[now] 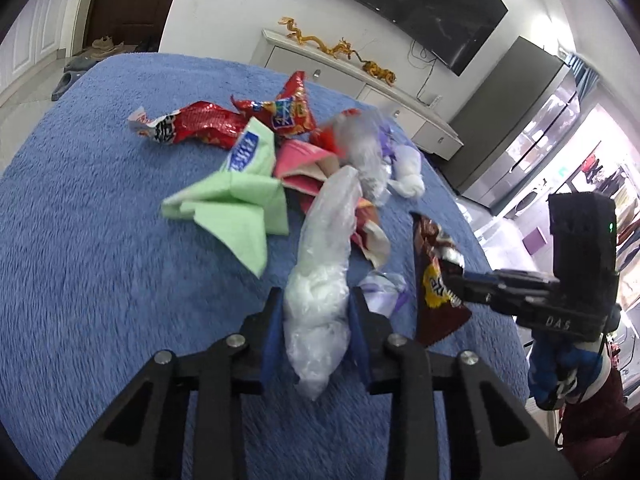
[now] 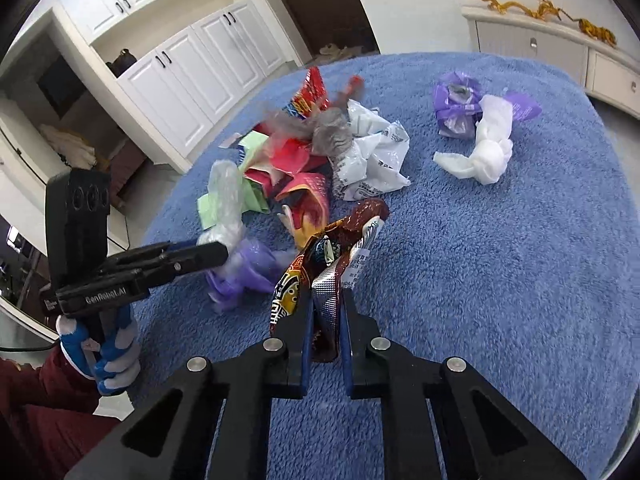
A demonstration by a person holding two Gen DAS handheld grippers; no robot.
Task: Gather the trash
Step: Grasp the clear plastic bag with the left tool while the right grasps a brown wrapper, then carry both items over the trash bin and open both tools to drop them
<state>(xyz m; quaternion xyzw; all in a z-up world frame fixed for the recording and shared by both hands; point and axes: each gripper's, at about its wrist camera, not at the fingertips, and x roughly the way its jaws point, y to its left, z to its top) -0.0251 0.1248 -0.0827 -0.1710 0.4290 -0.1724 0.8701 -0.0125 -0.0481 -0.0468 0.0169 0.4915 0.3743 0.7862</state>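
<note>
Trash lies heaped on a blue plush cover [image 1: 80, 240]. My left gripper [image 1: 316, 300] is shut on a long clear plastic bag [image 1: 324, 248], which stretches up toward the pile. The right gripper [image 2: 326, 304] is shut on a brown snack wrapper [image 2: 340, 240]; the left wrist view shows that wrapper [image 1: 432, 256] pinched at the right. The heap holds red wrappers [image 1: 200, 124], a green tissue pack [image 1: 228, 200], a pink carton [image 1: 300, 160] and a crumpled white bag [image 2: 376, 160]. A purple bag [image 2: 244, 276] lies by the left gripper's tip.
A knotted white bag [image 2: 488, 148] and a purple wrapper [image 2: 456, 108] lie apart at the far right of the cover. Beyond its edge stand a white sideboard [image 1: 360, 80] with golden dragon ornaments, a wall television [image 1: 420, 0] and white cupboards [image 2: 192, 64].
</note>
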